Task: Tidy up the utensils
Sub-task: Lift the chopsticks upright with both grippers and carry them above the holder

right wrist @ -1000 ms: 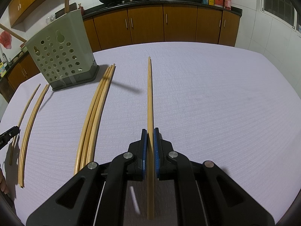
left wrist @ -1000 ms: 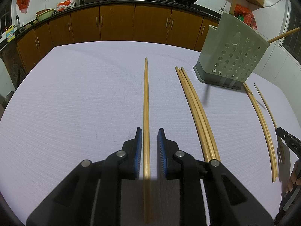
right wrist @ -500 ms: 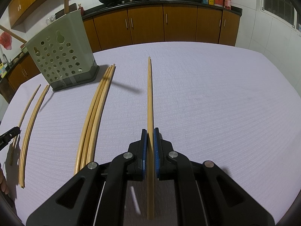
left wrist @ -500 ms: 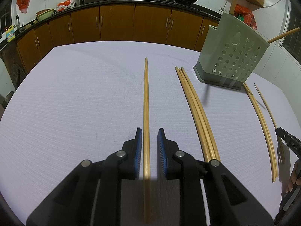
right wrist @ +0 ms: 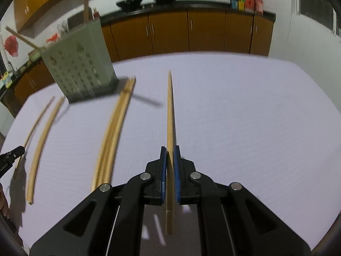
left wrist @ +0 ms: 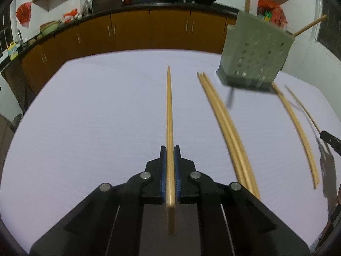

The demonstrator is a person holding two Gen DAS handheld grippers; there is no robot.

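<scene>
My left gripper is shut on a wooden chopstick that points forward along its fingers. My right gripper is shut on another wooden chopstick, held above the cloth. A grey-green perforated utensil holder stands at the far right in the left wrist view and at the far left in the right wrist view; sticks poke out of its top. A bundle of chopsticks lies on the white tablecloth, also seen in the right wrist view.
Two more loose chopsticks lie past the holder, seen too in the right wrist view. The other gripper's tip shows at each frame edge. Brown kitchen cabinets and a counter with woks run behind the table.
My left gripper has closed on its chopstick. Both grippers have lifted and are moving; the background is now blurred and the holder sits differently in view.
</scene>
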